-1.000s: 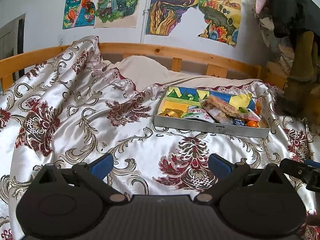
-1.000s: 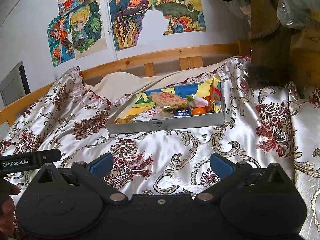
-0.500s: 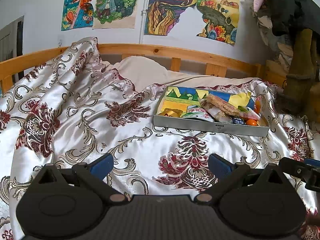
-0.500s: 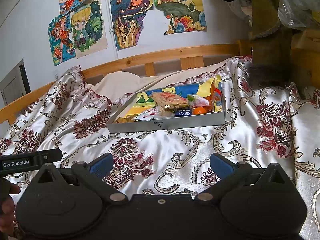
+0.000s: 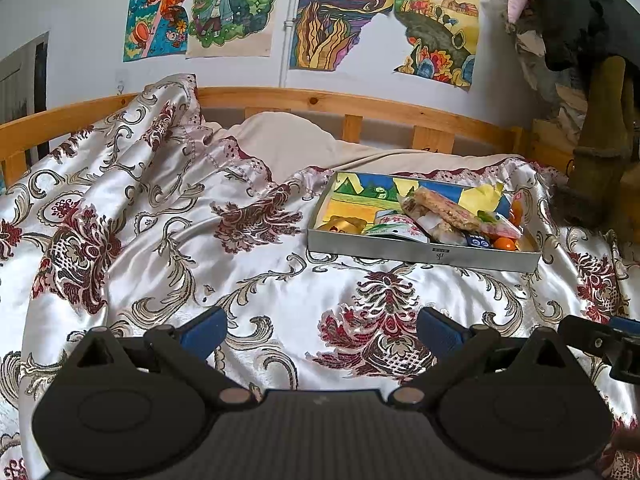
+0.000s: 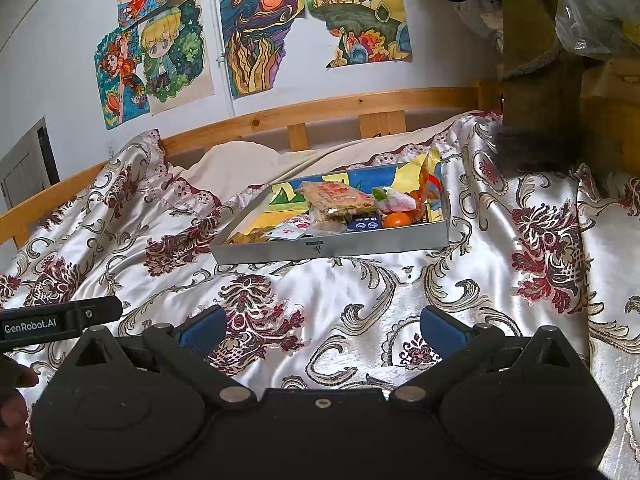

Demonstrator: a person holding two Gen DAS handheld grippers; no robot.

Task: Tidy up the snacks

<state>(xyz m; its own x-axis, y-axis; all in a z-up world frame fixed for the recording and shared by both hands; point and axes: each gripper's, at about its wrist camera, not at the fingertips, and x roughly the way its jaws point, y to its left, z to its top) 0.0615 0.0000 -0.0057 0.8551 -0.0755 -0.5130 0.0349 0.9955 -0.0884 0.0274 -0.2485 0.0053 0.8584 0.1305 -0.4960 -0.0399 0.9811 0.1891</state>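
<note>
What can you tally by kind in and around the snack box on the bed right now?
Shallow grey cardboard box on the floral satin bedspread: 1
Small orange round fruits: at least 1 clear; others partly hidden
Clear-wrapped flat grain bar: 1
Dark blue small packet: 1
White sachet with red print: 1
Total: 5 clearly countable; the pile hides more.

Home bedroom — wooden bed frame (image 5: 360, 106), satin bedspread (image 5: 160, 220), wall drawings (image 5: 224, 4)
</note>
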